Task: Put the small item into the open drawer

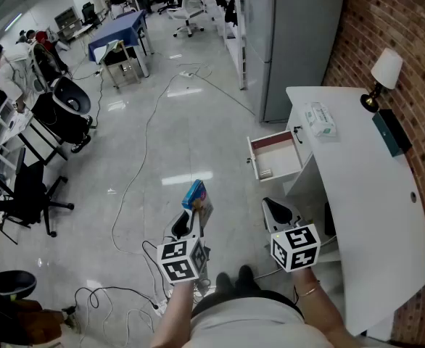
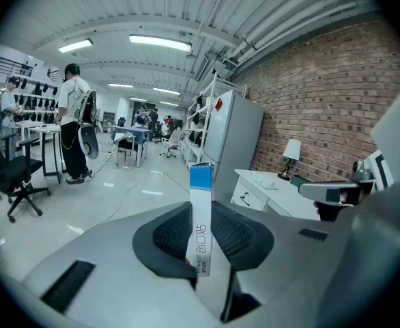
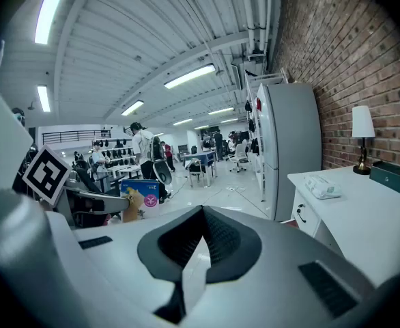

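The small item is a slim blue-and-white box (image 1: 196, 198). My left gripper (image 1: 189, 222) is shut on it and holds it upright over the floor, left of the desk. In the left gripper view the box (image 2: 200, 217) stands on end between the two pads. The open drawer (image 1: 274, 156) sticks out of the white desk (image 1: 357, 194), ahead of both grippers; something small and pale lies at its front. My right gripper (image 1: 279, 210) hangs near the desk's left edge, below the drawer, shut with nothing in it (image 3: 198, 241). The right gripper view also catches the box (image 3: 140, 191) at the left.
On the desk lie a tissue pack (image 1: 319, 119), a lamp (image 1: 383, 75) and a dark green box (image 1: 390, 133). A grey cabinet (image 1: 292, 42) stands behind the desk, against the brick wall. Cables (image 1: 136, 172) trail over the floor. Office chairs (image 1: 31, 194) stand at the left.
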Available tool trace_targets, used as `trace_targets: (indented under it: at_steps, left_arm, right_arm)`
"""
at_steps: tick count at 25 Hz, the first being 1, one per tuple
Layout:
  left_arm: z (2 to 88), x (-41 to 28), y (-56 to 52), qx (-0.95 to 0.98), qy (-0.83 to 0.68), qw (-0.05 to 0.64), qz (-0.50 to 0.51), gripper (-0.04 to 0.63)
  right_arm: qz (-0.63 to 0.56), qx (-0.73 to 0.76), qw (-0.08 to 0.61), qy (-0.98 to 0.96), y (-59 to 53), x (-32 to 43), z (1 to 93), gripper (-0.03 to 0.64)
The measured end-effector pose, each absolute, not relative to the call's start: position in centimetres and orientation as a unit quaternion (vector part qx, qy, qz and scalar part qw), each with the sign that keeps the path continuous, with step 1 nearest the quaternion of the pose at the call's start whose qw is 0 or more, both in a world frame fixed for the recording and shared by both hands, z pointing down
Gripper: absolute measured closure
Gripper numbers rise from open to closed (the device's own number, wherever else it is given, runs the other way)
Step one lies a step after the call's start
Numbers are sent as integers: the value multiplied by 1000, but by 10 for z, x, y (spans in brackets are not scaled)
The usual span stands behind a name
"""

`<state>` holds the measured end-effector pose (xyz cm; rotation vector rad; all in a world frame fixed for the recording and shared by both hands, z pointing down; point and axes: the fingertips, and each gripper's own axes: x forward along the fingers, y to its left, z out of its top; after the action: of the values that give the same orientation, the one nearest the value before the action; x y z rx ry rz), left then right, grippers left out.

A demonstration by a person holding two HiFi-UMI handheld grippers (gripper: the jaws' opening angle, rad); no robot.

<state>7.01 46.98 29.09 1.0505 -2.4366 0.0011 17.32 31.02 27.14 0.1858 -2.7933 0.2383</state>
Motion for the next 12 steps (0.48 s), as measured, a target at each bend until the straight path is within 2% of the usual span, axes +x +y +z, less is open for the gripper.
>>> trace_targets:
  at_steps: [12]
  left_arm:
    - [269,75,457,398,-898,188,2,497]
  right_arm:
    - [115,62,130,-983,285,192,256,609]
